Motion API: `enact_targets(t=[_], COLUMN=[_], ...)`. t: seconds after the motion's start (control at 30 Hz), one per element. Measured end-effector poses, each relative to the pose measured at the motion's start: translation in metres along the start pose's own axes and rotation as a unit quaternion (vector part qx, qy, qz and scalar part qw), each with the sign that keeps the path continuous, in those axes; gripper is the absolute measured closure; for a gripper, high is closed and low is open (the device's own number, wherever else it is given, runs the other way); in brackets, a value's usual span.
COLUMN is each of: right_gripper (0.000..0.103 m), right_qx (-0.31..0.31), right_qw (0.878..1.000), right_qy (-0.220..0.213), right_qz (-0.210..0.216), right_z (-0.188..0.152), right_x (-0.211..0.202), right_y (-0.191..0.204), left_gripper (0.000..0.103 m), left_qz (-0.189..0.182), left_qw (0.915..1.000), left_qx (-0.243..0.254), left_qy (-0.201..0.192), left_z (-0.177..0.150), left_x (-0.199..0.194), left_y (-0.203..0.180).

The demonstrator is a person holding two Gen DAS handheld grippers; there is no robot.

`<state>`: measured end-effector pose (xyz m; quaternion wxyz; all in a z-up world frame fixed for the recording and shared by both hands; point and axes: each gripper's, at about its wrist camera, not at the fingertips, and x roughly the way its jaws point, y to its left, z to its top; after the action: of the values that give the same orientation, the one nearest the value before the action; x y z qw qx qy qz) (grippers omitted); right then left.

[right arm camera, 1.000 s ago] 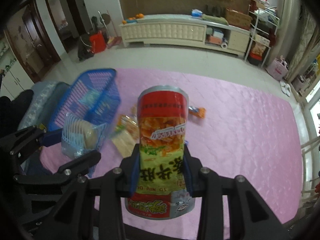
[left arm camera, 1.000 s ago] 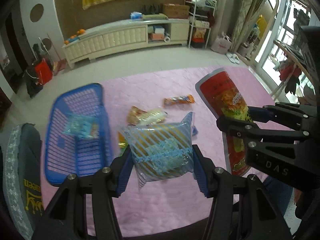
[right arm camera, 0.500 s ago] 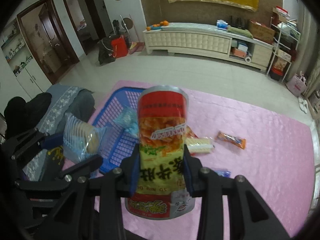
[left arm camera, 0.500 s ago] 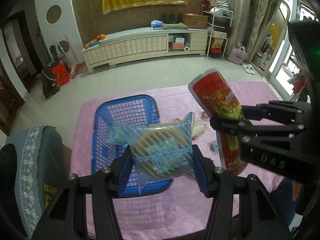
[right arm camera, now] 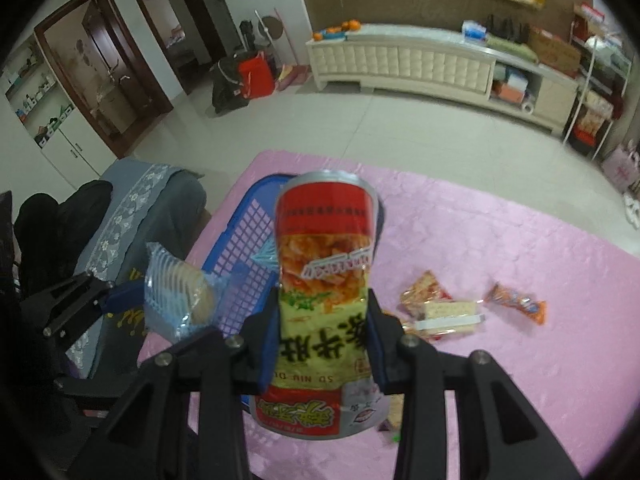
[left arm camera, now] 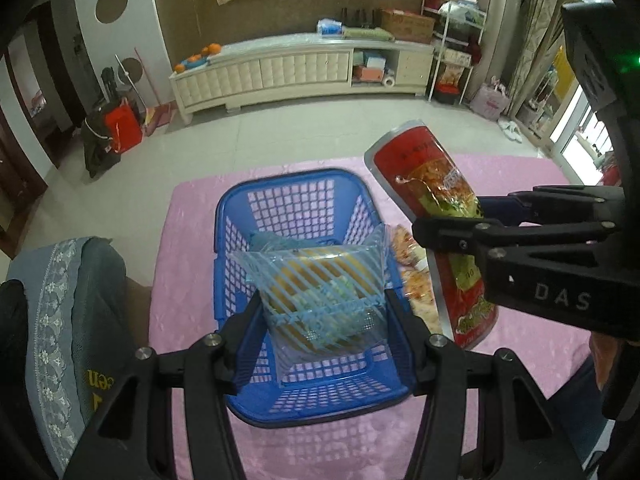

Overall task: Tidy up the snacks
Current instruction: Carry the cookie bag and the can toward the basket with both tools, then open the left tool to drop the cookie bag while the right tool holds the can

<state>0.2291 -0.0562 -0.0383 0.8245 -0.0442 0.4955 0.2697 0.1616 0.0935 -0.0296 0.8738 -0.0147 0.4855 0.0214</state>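
My left gripper (left arm camera: pixel 320 312) is shut on a clear blue-striped packet of round biscuits (left arm camera: pixel 320 292), held right above the blue plastic basket (left arm camera: pixel 288 200). A pale blue packet (left arm camera: pixel 272 242) lies inside the basket. My right gripper (right arm camera: pixel 324 328) is shut on a tall red and green snack bag (right arm camera: pixel 324 264), hanging over the basket's right rim (right arm camera: pixel 240 248). In the right wrist view the biscuit packet (right arm camera: pixel 176 292) and the left gripper's fingers (right arm camera: pixel 120 294) show at the left. The snack bag (left arm camera: pixel 432 208) shows to the right of the basket in the left wrist view.
Loose snacks lie on the pink mat (right arm camera: pixel 520 360): an orange wrapper (right arm camera: pixel 518 304), a white-and-red pack (right arm camera: pixel 448 312). A grey lace-trimmed cushion (left arm camera: pixel 64 312) sits left of the mat. A long white cabinet (left arm camera: pixel 296 72) stands along the far wall across the tiled floor.
Both grippers have travelled left across the mat with their loads. The basket went from the left of the left wrist view to directly under the biscuit packet.
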Motion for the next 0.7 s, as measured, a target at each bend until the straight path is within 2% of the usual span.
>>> enact_targets(t=[0.27, 0.43, 0.53, 0.6, 0.7], right_gripper=[0.061, 0.061, 0.061, 0.061, 0.061], right_qx=[0.003, 0.027, 0.050, 0.063, 0.067], right_qw=[1.000, 0.999, 0.999, 0.998, 0.998], right_qy=[0.024, 0.009, 0.008, 0.018, 0.019], right_qz=[-0.007, -0.018, -0.006, 0.004, 0.004], right_z=[0.009, 0.013, 0.012, 0.012, 0.010], right_x=[0.031, 0.035, 0.038, 0.043, 0.041], right_y=[0.003, -0.002, -0.009, -0.011, -0.012], left_gripper=[0.050, 0.050, 0.049, 0.038, 0.030], left_qz=[-0.011, -0.013, -0.017, -0.010, 0.006], left_qw=[0.9991, 0.9983, 0.9984, 0.9988, 0.9989], left_qx=[-0.006, 0.008, 0.007, 0.002, -0.010], left_qy=[0.040, 0.056, 0.053, 0.048, 0.046], left_z=[-0.001, -0.002, -0.001, 0.001, 0.002], left_x=[0.041, 0.053, 0.055, 0.055, 0.053], left_y=[0.021, 0.024, 0.026, 0.030, 0.037])
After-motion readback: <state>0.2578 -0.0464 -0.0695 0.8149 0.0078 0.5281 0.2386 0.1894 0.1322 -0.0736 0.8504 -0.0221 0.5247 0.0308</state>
